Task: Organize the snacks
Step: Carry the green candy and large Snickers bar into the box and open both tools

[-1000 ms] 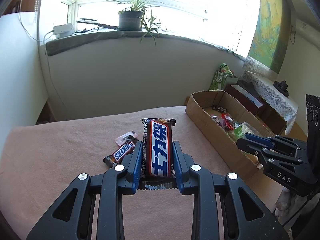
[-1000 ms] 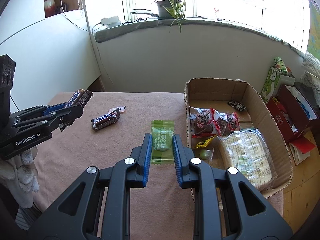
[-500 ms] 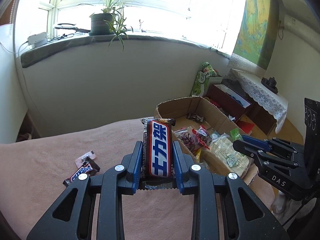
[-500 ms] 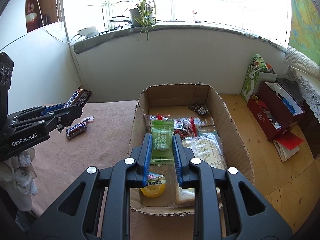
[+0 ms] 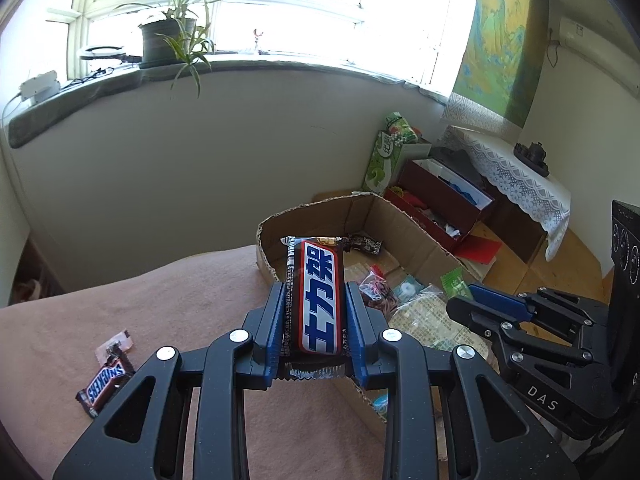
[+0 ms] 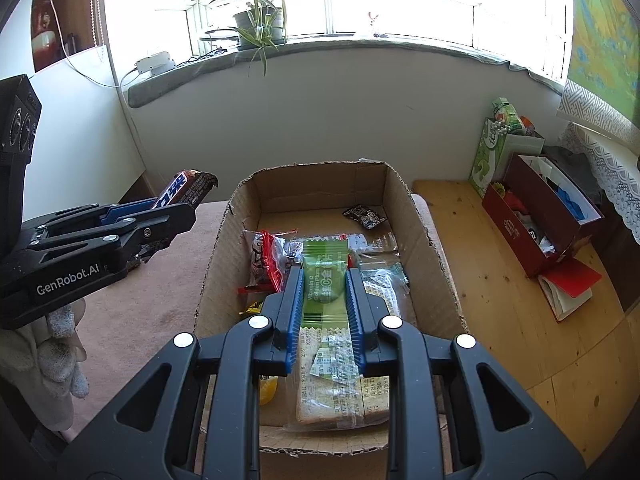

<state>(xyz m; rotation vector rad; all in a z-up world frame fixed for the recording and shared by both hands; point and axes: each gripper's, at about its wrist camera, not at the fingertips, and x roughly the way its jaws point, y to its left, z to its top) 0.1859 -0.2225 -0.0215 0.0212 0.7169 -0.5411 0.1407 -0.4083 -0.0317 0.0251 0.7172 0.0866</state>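
Brown wrapper with a blue and white label: the chocolate bar is clamped between the blue pads of the left gripper, held in the air at the near left wall of the cardboard box. The right gripper is closed on a green snack packet above the inside of the box, over other wrapped snacks. A smaller Snickers bar lies on the pink cloth, well apart from the box

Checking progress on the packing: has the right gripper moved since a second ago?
Yes. The right gripper carried its green packet rightwards off the cloth to over the cardboard box.
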